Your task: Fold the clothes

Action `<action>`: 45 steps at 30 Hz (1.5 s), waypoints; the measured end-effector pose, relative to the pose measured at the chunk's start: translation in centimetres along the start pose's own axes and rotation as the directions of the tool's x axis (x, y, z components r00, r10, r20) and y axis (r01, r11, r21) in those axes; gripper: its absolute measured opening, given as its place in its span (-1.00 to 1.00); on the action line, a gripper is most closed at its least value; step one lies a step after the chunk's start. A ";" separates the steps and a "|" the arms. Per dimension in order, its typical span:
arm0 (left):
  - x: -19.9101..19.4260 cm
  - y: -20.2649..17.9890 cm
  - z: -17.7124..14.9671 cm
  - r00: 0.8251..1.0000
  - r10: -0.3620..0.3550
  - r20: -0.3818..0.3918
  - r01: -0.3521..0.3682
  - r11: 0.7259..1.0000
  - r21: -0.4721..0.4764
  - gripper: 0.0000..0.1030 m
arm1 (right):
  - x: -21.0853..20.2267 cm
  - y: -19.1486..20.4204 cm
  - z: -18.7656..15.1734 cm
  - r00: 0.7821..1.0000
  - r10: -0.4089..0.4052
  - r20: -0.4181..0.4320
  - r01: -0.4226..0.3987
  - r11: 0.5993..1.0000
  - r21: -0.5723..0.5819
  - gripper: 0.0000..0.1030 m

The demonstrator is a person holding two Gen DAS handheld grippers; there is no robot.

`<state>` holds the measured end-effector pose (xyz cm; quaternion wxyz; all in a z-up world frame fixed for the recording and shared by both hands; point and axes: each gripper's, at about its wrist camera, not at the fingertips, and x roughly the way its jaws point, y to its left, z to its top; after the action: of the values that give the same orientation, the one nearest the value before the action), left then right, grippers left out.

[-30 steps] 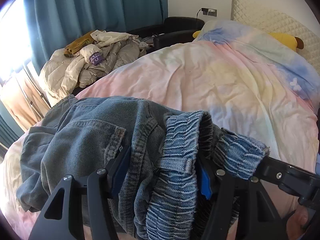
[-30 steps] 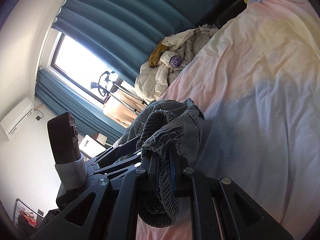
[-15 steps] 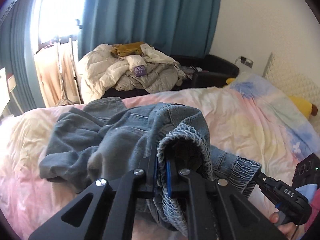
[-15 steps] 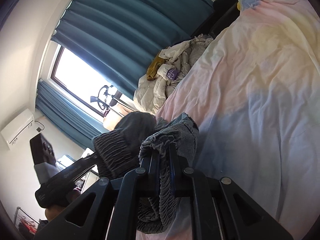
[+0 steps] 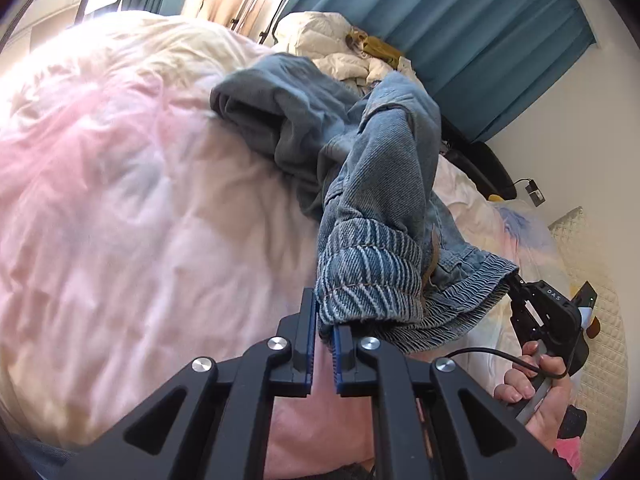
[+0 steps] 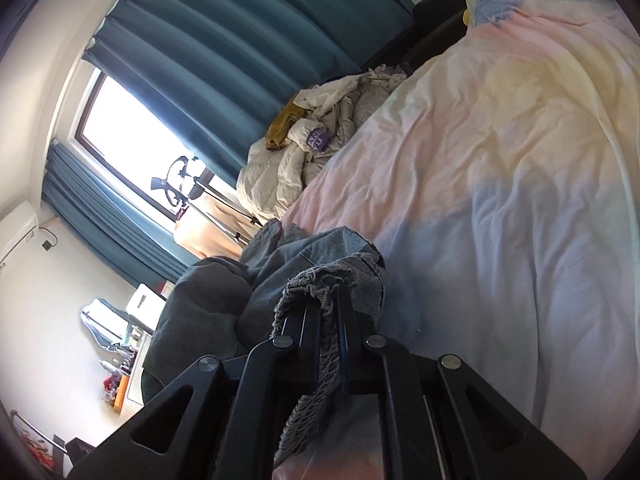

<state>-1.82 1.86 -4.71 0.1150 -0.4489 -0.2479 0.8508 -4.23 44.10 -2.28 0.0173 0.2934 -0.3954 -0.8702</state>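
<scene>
Jeans [image 5: 384, 184] swung aside, duvet [image 5: 132, 208] bare

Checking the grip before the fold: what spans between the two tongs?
In the left wrist view, the jeans' elastic waistband stretches from the left tongs to the right tongs; both clamp it, nothing else between.

The far legs of the jeans [image 5: 384, 184] were bunched into a heap, so their hems could not be seen, and part of the waistband hid behind the left gripper [image 5: 325, 332] fingers. In the right wrist view the denim draped over the right gripper [image 6: 324, 320], covering its pads. The person's hand [image 5: 536, 392] was cut off at the frame's edge. The window [image 6: 132, 128] was blown out white. The print on a purple label [image 6: 318, 139] in the clothes pile was too small to read.
</scene>
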 end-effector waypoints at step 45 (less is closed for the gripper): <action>6.8 2.3 1.8 0.912 -0.335 -0.235 0.292 0.935 -0.200 0.44 | 0.0 -6.3 -2.4 0.985 -0.100 -0.141 0.144 0.927 0.347 -0.04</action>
<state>-7.08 2.21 -9.88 0.2459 -0.5208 -0.3670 0.7305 -1.71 46.80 -7.93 -0.0664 0.3679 -0.5255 -0.7643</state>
